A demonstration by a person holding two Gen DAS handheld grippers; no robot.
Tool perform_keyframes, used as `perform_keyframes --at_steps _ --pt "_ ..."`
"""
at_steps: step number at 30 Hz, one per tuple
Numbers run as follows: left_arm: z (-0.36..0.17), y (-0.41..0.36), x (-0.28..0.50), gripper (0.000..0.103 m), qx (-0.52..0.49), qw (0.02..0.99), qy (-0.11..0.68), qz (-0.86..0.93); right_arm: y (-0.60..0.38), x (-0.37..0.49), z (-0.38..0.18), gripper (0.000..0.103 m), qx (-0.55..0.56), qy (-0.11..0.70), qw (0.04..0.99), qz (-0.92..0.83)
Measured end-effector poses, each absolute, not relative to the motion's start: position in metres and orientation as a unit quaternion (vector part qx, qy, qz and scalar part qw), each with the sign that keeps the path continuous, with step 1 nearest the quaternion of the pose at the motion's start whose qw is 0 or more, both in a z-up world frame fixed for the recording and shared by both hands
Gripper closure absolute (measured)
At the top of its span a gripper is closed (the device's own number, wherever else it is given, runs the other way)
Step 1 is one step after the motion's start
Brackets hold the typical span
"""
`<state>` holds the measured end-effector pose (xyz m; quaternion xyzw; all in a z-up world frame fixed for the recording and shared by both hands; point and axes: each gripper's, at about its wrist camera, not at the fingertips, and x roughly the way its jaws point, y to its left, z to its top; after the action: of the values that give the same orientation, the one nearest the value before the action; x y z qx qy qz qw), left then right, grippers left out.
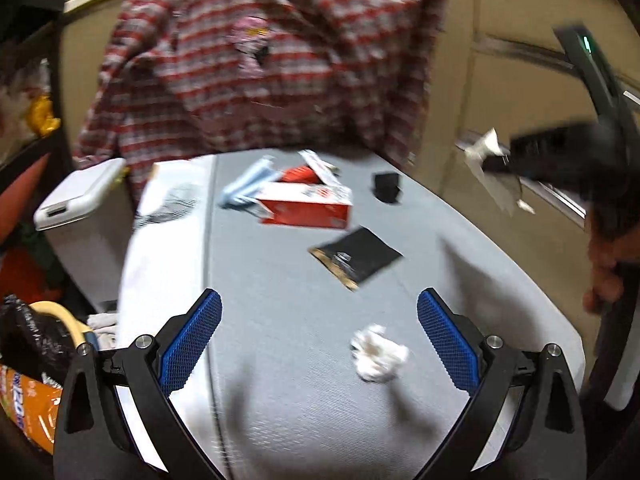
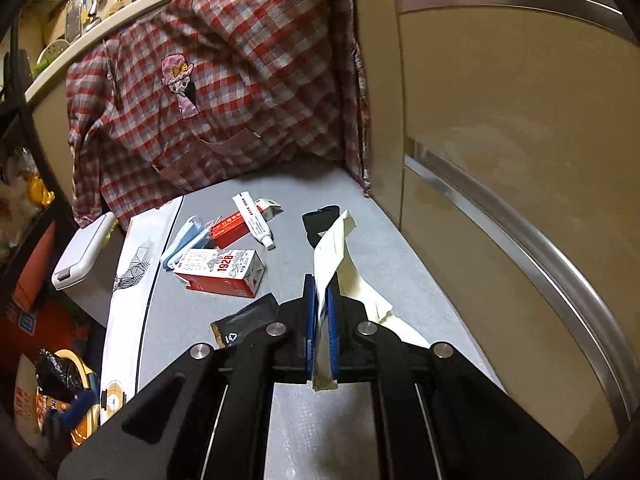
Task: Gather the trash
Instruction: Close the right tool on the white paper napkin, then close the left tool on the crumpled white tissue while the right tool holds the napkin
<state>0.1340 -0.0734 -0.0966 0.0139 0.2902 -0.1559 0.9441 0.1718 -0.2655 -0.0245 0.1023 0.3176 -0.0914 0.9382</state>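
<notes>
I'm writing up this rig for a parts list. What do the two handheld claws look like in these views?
Both match: the left claw and the right claw have matte black angular bodies with triangular cut-outs and round silver bolt heads at the pivots. Each finger carries a blue pad with a fine gridded texture. Thin pale metal strips run along the inner frame. No cables or sleeves show.

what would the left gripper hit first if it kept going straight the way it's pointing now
Most likely the crumpled white tissue, which lies on the grey tabletop between the open fingers of the left gripper, nearer the right one. Beyond it sits the black sachet. Motion blur leaves depth uncertain.
</notes>
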Motion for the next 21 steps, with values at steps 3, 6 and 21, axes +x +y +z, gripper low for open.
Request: perform_keyframes --at_steps 3,6,21 --pt "-0.109 -0.085 0.138 0.014 0.018 0.932 0.315 -0.181 -0.27 0.164 -0.023 0.097 0.104 0.315 0.939 -0.094" --pt "-0.123 -0.091 0.145 0.023 0.018 0.918 0.346 -0.191 -0.274 0.158 -0.024 0.097 0.112 0.316 0.937 -0.095" --pt "-0.121 -0.084 0.151 0.097 0.013 0.904 0.377 -0.203 -0.271 0.158 -0.029 0.097 0.104 0.319 0.938 -0.083"
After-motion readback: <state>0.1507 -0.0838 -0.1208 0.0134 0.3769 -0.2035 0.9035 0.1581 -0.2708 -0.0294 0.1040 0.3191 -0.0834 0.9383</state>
